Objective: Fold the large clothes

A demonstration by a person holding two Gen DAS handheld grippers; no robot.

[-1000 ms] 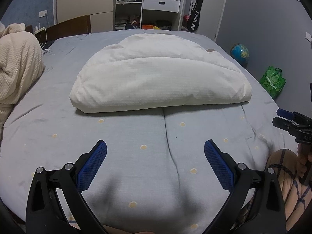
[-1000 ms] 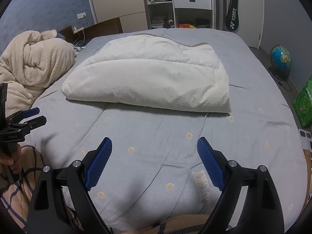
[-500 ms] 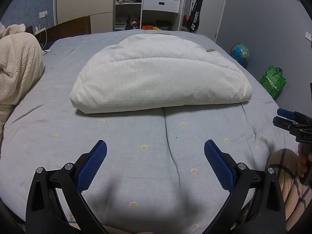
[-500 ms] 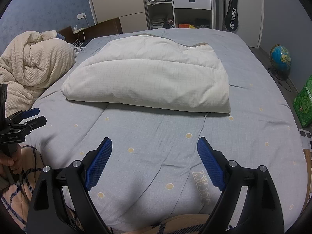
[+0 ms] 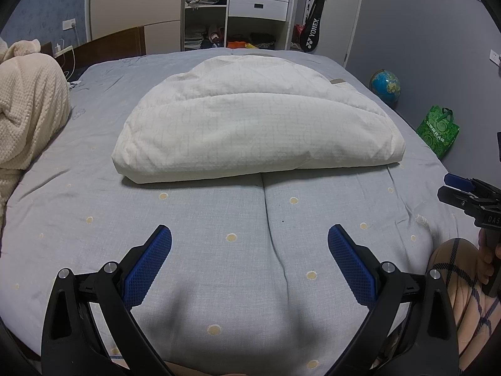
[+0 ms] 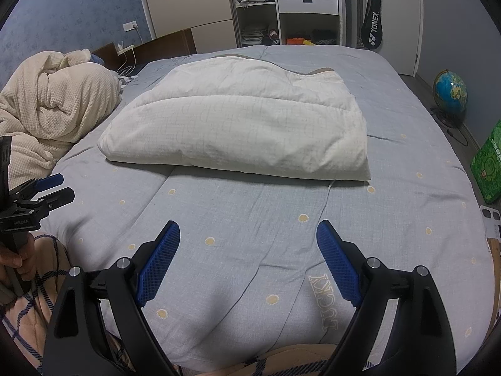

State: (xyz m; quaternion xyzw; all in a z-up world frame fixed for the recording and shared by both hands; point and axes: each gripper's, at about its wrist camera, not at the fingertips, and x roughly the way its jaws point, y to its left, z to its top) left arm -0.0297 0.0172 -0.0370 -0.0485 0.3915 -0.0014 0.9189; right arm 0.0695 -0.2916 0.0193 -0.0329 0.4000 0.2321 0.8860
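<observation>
- Nothing has moved since one second ago: both grippers hang at the same place over the near end of the bed [image 5: 94, 169], and the white quilted garment [image 5: 256, 131] keeps the same shape.
- At the far left a cream knitted blanket [image 5: 28, 116] lies in a heap on the bed.
- In the middle the white quilted garment [image 6: 244, 125] lies folded into a thick, puffy bundle with a rounded far edge and a straight near edge, flat on the grey dotted sheet.
- The left gripper [image 5: 249, 250] has its blue fingers wide apart and holds nothing; the garment is well ahead of it, not touching.
- The right gripper [image 6: 248, 246] also stands wide apart and empty, with the garment ahead and a little to the left.
- On the floor at the right stand a globe [image 6: 450, 89] and a green bag [image 5: 438, 131].
</observation>
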